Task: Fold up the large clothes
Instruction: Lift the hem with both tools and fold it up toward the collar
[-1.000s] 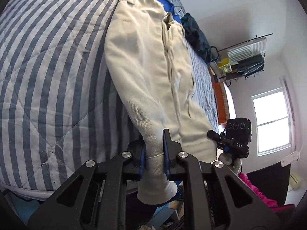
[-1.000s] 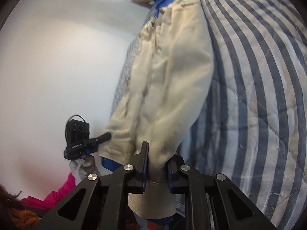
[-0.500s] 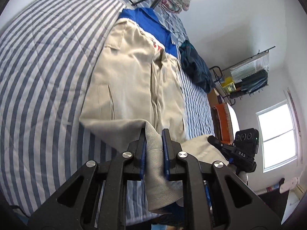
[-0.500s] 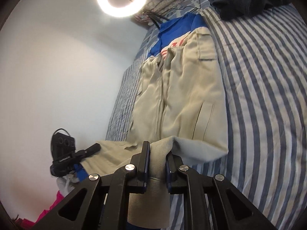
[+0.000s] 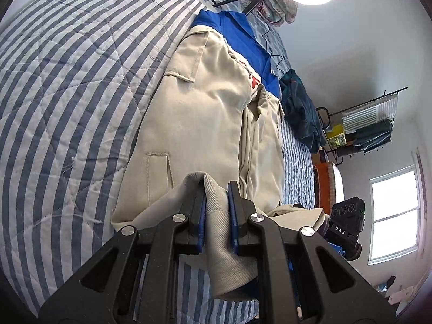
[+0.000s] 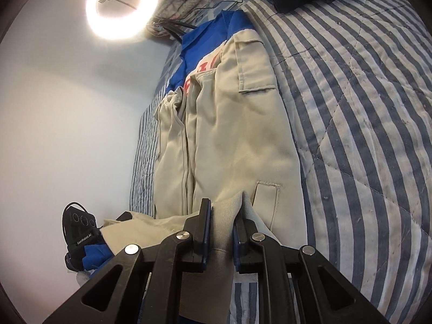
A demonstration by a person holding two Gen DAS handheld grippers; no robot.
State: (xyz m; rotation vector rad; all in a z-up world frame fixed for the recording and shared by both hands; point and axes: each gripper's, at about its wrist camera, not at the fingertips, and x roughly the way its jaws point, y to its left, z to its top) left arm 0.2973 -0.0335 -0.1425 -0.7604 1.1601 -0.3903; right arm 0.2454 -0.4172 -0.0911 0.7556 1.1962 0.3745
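Left gripper (image 5: 217, 213), jaws closed on the ribbed hem of the beige-and-blue cotton jacket (image 5: 205, 113); right gripper (image 6: 222, 232), jaws likewise pinched on the same ribbed band at the opposite corner. Compared with one second ago, when the garment hung off the mattress edge and the cameras looked steeply along it, both claws have lifted the hem up over the blue-and-white striped quilt (image 5: 67, 86) and begun carrying it forward; the lower part now doubles back over the body near the welt pockets. This is judged to be the opening of a bottom-to-top fold, with the hem not yet laid down. Garment lies flat on the bed, long axis running away from the grippers: hem nearest, blue collar (image 6: 213, 27) farthest, pointing toward the white ring light (image 6: 121, 5) at the head of the bed. Dark navy crumpled garment (image 5: 299, 108) rests apart, beside the jacket's far shoulder
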